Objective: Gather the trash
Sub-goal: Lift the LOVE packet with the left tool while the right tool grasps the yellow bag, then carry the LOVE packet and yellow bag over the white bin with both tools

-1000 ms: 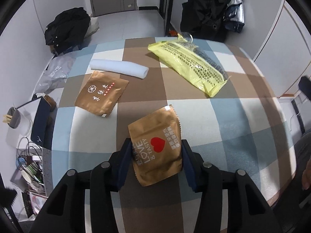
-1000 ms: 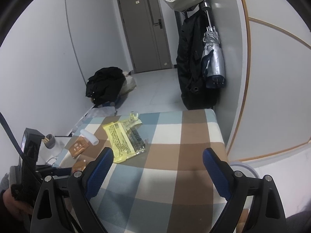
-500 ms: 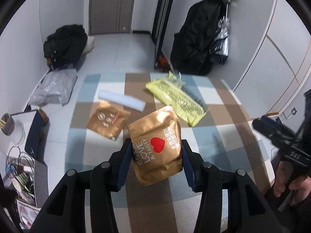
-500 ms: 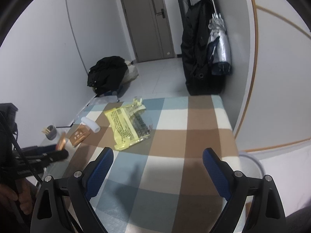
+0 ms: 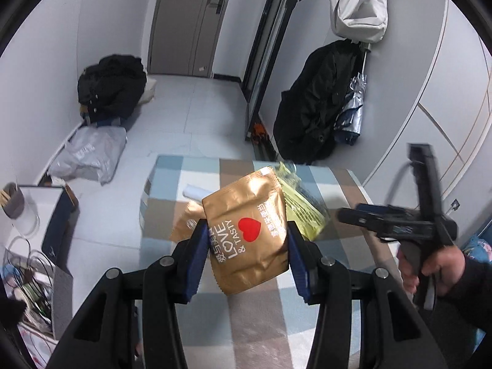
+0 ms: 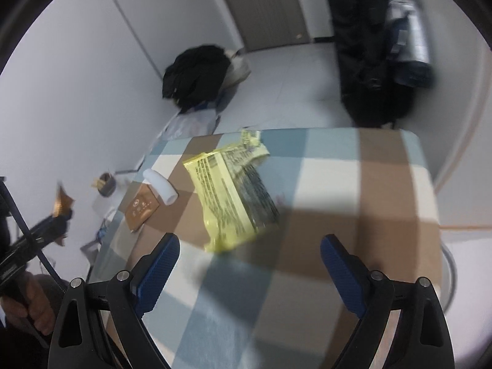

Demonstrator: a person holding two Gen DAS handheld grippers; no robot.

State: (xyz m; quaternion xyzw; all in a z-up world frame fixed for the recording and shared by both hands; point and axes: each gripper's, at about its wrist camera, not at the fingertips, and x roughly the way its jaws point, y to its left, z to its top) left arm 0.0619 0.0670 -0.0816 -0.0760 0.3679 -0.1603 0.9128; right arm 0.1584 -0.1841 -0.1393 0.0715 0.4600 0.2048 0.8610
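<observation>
Left gripper clamps the gold pouch by its edges above the tabletop, right gripper wide and empty near the yellow wrapper; the slick pouch could buckle and slip free.

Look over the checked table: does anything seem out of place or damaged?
Yes. Litter lies on the table: a yellow wrapper, crumpled and torn open at its far end, a brown sachet and a white roll. The left gripper holds a creased gold pouch.
</observation>
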